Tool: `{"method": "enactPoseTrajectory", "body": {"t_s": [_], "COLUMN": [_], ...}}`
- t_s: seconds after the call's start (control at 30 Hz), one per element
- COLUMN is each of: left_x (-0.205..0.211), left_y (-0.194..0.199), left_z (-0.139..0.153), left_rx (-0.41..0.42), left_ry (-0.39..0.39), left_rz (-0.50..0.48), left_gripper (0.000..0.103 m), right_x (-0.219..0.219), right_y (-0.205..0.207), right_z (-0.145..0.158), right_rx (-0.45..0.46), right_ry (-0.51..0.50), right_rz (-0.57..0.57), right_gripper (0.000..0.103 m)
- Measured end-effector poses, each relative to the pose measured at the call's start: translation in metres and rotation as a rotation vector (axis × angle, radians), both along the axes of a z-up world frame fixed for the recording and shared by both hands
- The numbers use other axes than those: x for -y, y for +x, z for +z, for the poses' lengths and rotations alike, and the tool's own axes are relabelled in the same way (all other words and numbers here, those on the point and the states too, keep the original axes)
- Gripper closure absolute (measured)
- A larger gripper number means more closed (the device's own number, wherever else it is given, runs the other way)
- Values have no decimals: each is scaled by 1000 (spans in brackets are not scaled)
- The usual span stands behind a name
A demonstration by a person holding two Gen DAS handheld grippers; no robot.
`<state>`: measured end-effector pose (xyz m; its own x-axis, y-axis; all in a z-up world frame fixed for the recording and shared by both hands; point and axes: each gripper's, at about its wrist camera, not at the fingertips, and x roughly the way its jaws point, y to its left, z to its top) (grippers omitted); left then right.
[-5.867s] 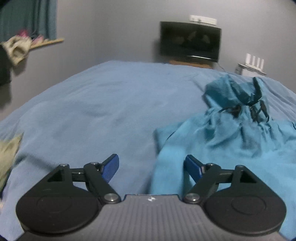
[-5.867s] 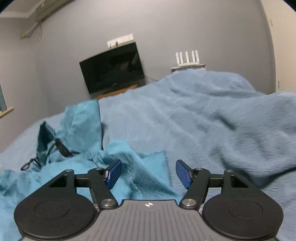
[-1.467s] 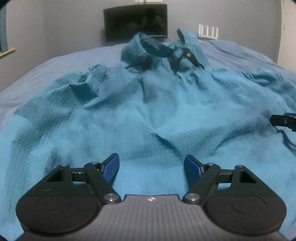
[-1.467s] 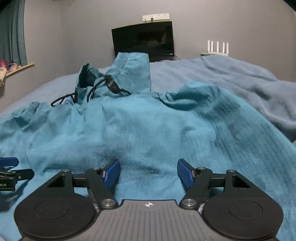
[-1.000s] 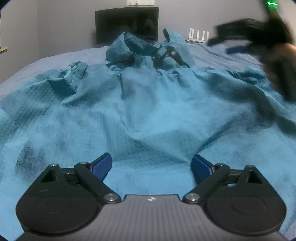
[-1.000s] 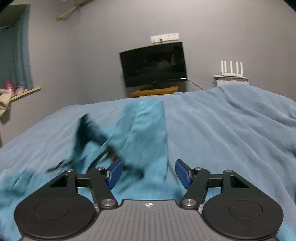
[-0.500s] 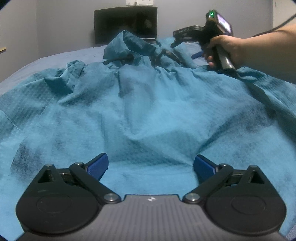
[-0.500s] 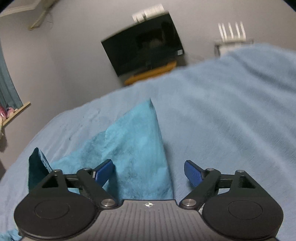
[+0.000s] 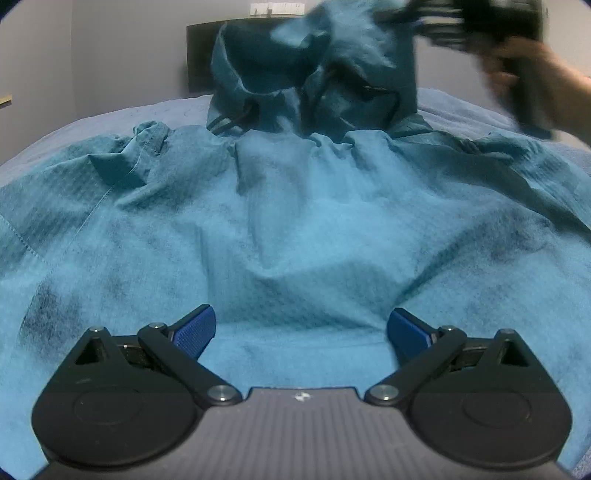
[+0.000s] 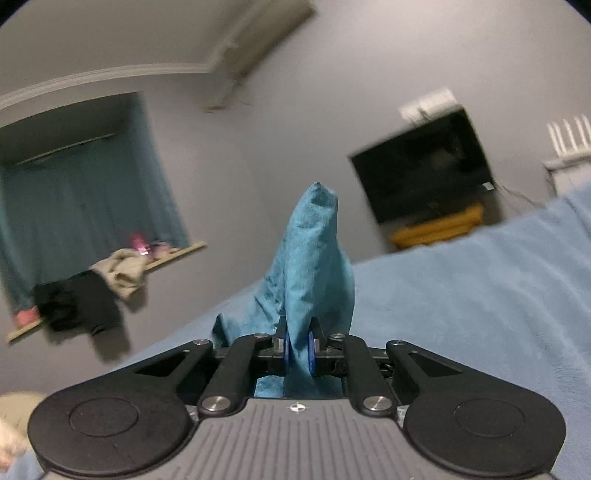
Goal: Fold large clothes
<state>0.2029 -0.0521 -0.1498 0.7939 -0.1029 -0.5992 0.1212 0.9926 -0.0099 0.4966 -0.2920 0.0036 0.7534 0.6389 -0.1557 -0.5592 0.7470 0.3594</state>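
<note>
A large teal hooded jacket [image 9: 295, 221] lies spread on the bed in the left wrist view. My left gripper [image 9: 301, 328] is open and empty, low over the jacket's lower body. My right gripper [image 10: 299, 350] is shut on the jacket's hood [image 10: 310, 266] and holds it lifted off the bed. In the left wrist view the raised hood [image 9: 314, 66] hangs from the blurred right gripper [image 9: 480, 18] at the top right.
A blue blanket [image 10: 461, 295] covers the bed. A dark TV [image 10: 424, 166] hangs on the far wall with a white router [image 10: 569, 136] beside it. A window ledge with clothes [image 10: 92, 288] and a teal curtain [image 10: 74, 206] are at the left.
My right gripper has closed on the hood and lifted it up off the bed, tilting upward. My left gripper has stayed open over the jacket's body.
</note>
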Motion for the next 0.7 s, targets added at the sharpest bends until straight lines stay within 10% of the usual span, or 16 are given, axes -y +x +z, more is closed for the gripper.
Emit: {"method": "enactPoseTrajectory", "body": {"t_s": [0.47,0.7], "left_x": [-16,-72], "left_y": [-13,-47], "left_z": [7,64], "left_rx": [-14,64], "left_ry": [-79,-274], "left_rz": [-30,9], "left_gripper": [3,3], "right_x": [23,37], "right_y": [-183,-227], "right_z": [-58,-72], "right_rx": [-97,-244], "right_ry": [-294,-306], "right_rz": [-6,-161], "right_gripper": [89,53]}}
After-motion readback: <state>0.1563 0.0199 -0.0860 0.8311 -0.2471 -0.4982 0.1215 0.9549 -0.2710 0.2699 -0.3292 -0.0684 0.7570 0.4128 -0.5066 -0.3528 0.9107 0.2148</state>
